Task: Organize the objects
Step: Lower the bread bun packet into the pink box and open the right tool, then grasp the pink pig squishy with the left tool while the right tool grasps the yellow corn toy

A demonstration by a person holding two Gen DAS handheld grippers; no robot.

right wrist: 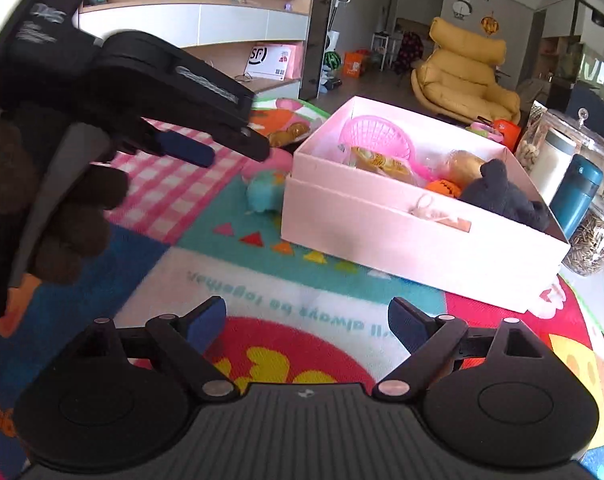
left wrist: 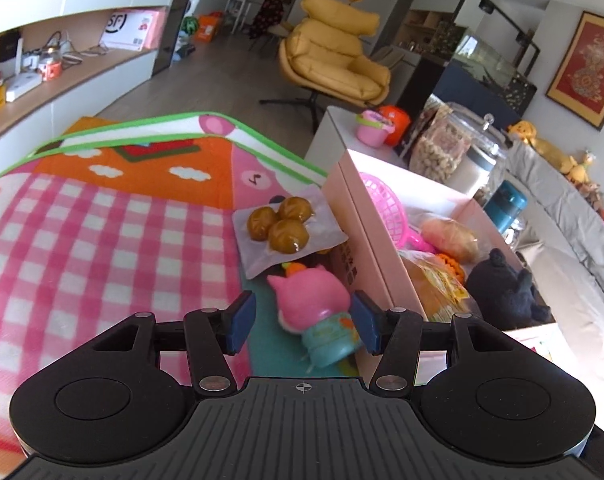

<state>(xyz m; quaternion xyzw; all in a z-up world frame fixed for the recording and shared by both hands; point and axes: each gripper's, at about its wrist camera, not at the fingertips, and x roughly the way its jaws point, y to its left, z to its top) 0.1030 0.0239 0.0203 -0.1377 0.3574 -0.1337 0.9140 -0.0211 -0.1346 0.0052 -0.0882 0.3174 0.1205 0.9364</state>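
Note:
A pink-and-teal toy figure (left wrist: pixel 318 312) lies on the play mat beside the pink box (left wrist: pixel 366 216). My left gripper (left wrist: pixel 304 320) is open, its blue pads on either side of the toy and clear of it. A clear pack of brown buns (left wrist: pixel 285 228) lies just beyond the toy. The box (right wrist: pixel 402 232) holds a pink basket (right wrist: pixel 382 136), bread packs, an orange toy and a dark plush (right wrist: pixel 502 196). My right gripper (right wrist: pixel 306 328) is open and empty above the mat, in front of the box. The left gripper (right wrist: pixel 205 144) and the toy (right wrist: pixel 263 194) also show in the right wrist view.
Glass jars (right wrist: pixel 594 240), a teal bottle (right wrist: pixel 574 196) and a white cup stand to the right of the box. A yellow armchair (left wrist: pixel 334 60) stands on the floor beyond the mat. A grey sofa (left wrist: pixel 574 240) runs along the right.

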